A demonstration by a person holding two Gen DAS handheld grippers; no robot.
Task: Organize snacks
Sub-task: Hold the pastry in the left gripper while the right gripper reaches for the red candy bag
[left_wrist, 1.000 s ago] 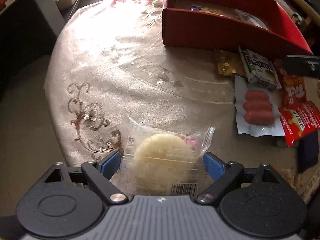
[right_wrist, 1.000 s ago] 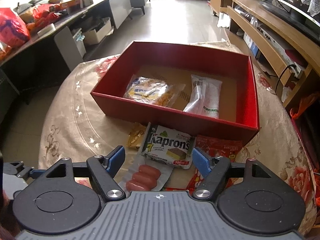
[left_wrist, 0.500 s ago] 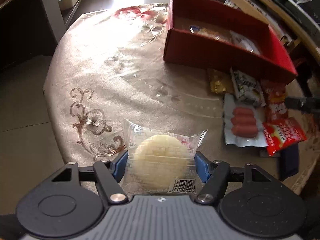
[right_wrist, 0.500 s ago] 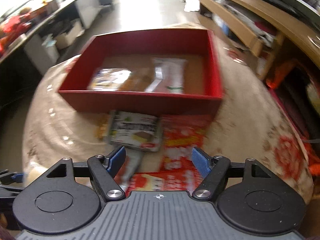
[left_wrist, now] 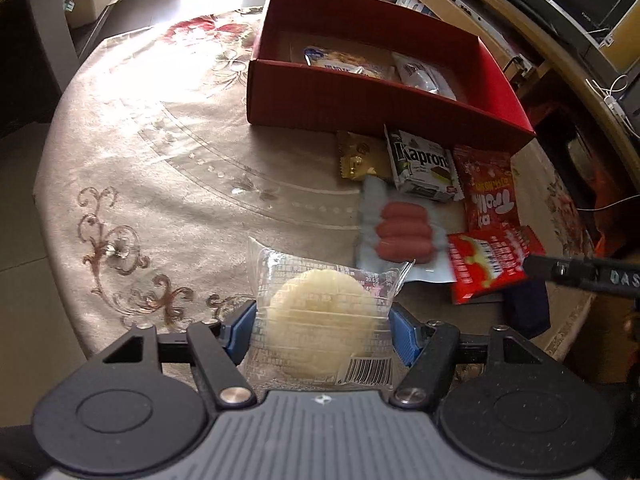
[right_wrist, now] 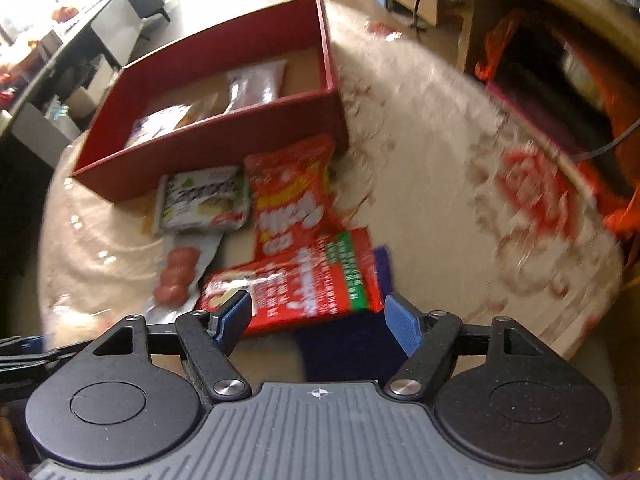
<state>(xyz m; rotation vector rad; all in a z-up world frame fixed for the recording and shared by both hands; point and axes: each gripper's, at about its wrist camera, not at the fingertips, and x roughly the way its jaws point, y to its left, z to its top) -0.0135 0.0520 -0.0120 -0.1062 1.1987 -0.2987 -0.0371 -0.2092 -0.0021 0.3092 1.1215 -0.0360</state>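
My left gripper (left_wrist: 322, 330) is shut on a clear-wrapped round pale cake (left_wrist: 324, 316) and holds it above the table's near edge. The red box (left_wrist: 360, 100) stands beyond it with two packets inside. Between them lie a gold packet (left_wrist: 356, 156), a Kapron's pack (left_wrist: 424, 166), a sausage pack (left_wrist: 404, 232), a red Trolli bag (left_wrist: 490, 192) and a red snack bag (left_wrist: 488, 264). My right gripper (right_wrist: 318, 318) is open and empty, just above the red snack bag (right_wrist: 296, 284). The red box (right_wrist: 224, 136) shows behind, blurred.
The round table (left_wrist: 160, 160) has a beige patterned cloth. A dark blue packet (right_wrist: 352, 344) lies under the red snack bag near the table's edge. Wooden shelving (left_wrist: 560, 40) runs along the right, low cabinets (left_wrist: 80, 8) at the left.
My left gripper has lifted the cake and moved it towards the snacks and the box. My right gripper has swung right and down over the red snack bag, still open.
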